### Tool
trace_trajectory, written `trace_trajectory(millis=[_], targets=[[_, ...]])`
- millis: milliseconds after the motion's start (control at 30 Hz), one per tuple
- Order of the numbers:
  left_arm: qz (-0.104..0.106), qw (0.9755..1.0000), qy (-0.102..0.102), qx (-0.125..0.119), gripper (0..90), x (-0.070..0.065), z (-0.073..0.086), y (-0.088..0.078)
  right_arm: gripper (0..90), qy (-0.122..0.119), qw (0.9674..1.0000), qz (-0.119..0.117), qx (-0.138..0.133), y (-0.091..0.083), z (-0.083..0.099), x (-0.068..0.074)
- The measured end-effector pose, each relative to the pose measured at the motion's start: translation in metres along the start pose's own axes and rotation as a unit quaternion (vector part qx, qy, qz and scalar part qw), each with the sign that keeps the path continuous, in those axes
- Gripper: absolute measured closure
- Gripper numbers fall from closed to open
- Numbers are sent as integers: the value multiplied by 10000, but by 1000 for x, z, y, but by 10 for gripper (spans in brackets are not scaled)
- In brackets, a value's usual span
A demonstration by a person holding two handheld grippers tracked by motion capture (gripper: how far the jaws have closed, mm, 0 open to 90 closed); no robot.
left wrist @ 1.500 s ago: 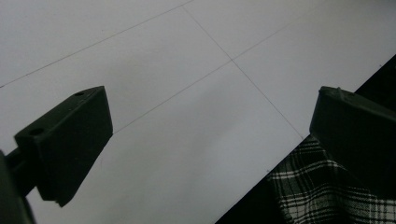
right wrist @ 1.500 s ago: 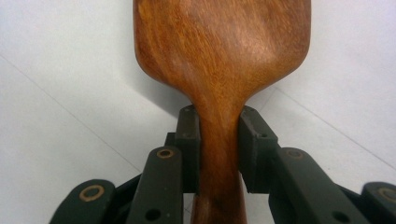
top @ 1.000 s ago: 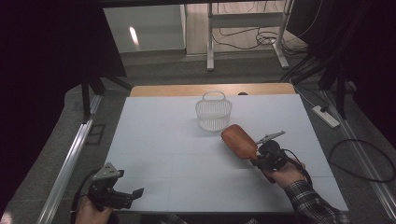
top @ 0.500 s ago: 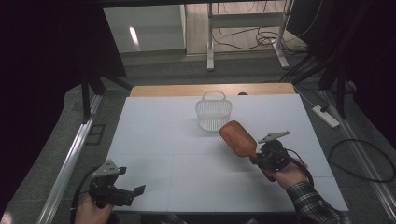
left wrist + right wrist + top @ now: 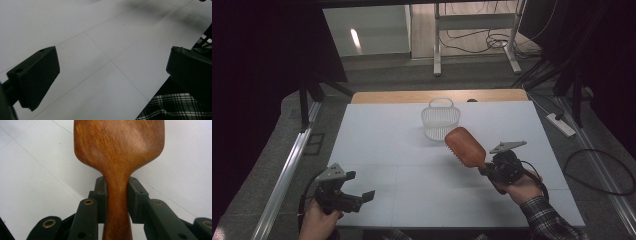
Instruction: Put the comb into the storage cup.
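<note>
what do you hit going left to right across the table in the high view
left gripper → white basket → wooden hairbrush → right gripper, its fingers shut on the brush handle

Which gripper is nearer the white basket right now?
Right. The right gripper sits just off the white basket, toward the table's near right, clamping the wooden hairbrush whose head reaches almost to it. The left gripper hangs open at the near left edge, far from it.
</note>
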State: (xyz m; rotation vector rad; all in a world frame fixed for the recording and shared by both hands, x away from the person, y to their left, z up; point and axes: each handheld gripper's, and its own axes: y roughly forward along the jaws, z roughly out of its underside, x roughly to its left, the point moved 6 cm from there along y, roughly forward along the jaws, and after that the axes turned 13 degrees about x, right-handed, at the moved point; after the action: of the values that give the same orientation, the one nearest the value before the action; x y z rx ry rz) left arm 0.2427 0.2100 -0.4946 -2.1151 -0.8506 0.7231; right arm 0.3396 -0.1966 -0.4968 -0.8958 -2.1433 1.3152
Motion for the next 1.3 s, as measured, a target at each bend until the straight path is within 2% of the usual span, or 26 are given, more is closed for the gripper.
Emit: trace_trajectory(millis=[100,267,767,1033,1300], targets=[[98,9999,49,-34,0,-2,-9,2,720,-4,10000,-24,-53,-2,-1,2],[95,9997,203,-37,0,-5,-22,4,720,-18,9999,-72,-144,-6,-1,4],[422,9984,379,-28,0,-16,-58,23,719,-178,9989,-133,-416,-16,-4,16],[642,9974,334,-64,0,-22,-74,33,719,-233,9981,-265,-515,-17,-7,23],[926,9950,352,-113,0,-29,-93,44,719,-305,9974,-347,-557,-16,-9,31]])
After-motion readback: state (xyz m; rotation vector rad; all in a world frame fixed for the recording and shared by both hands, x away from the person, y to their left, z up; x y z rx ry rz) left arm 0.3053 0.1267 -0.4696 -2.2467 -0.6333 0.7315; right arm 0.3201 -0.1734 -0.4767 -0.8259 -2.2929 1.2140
